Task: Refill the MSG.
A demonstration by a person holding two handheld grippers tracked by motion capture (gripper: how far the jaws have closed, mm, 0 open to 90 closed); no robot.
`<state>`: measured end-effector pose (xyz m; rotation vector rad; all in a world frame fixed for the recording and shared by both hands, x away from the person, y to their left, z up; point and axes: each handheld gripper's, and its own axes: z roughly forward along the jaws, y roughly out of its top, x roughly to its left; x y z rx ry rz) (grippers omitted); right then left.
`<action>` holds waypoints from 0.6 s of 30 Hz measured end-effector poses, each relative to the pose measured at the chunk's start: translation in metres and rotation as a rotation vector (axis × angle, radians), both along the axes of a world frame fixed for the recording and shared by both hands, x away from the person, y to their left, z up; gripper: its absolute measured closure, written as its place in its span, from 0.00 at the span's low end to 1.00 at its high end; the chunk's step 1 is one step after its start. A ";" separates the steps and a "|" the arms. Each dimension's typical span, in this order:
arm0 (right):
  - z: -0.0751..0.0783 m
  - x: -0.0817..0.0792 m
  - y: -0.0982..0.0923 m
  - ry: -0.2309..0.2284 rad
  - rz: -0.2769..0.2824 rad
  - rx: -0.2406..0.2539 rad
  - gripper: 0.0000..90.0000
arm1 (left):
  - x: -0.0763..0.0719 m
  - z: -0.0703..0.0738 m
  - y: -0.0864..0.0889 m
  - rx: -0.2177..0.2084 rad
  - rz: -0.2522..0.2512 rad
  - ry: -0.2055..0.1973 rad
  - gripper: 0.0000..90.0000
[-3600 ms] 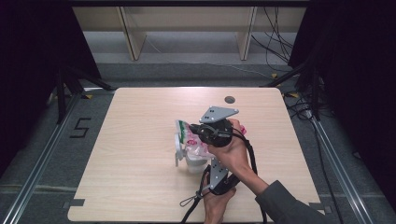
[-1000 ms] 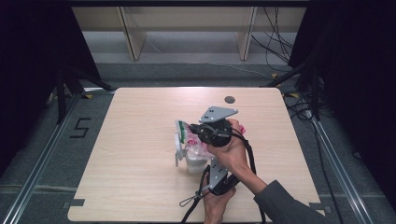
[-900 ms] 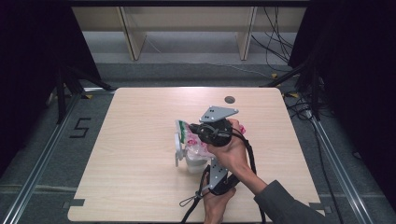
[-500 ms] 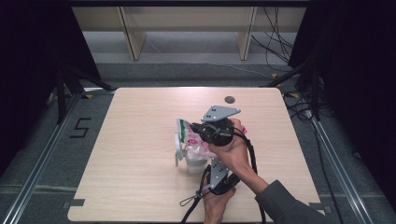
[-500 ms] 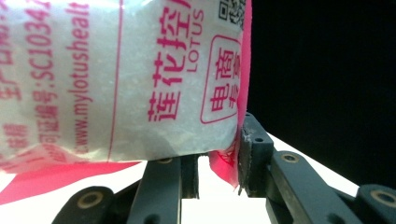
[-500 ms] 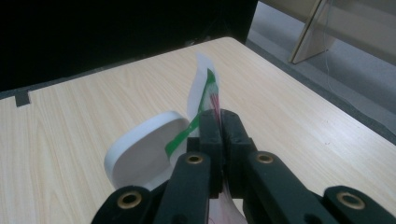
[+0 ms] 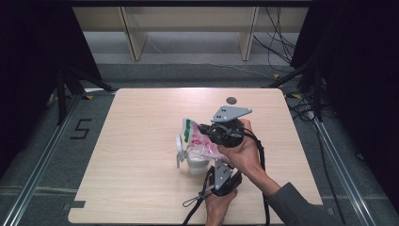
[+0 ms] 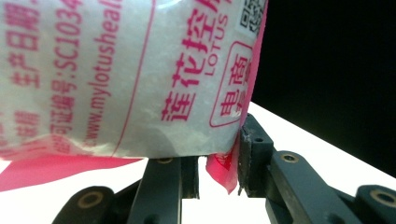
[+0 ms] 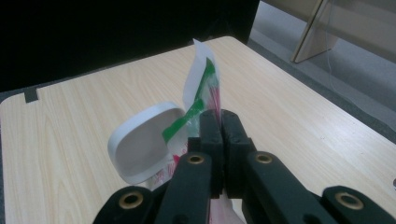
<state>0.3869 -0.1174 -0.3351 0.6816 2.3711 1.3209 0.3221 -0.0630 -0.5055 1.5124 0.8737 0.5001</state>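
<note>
Bag lies tilted, mouth up-left.

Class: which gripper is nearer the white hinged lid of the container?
Right. The right gripper pinches the bag just beside the lid; the left gripper sits lower, behind the container.

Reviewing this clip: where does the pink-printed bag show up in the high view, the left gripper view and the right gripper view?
High view: the bag sits mid-table, over the white container.
Left gripper view: it covers the upper left, its pink edge between the left claw pads.
Right gripper view: its top edge rises above the shut right claw.
Shared landmark: the container's open white lid.
</note>
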 end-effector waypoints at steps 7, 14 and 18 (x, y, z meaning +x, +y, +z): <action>0.007 -0.004 -0.009 -0.019 0.009 -0.004 1.00 | 0.002 -0.002 0.003 0.012 0.011 0.009 0.80; 0.013 -0.013 -0.026 -0.018 0.001 0.007 1.00 | 0.003 -0.006 -0.002 0.001 0.010 0.017 0.79; 0.014 -0.014 -0.037 -0.025 -0.008 0.013 1.00 | 0.002 -0.007 -0.004 0.035 0.005 0.023 0.78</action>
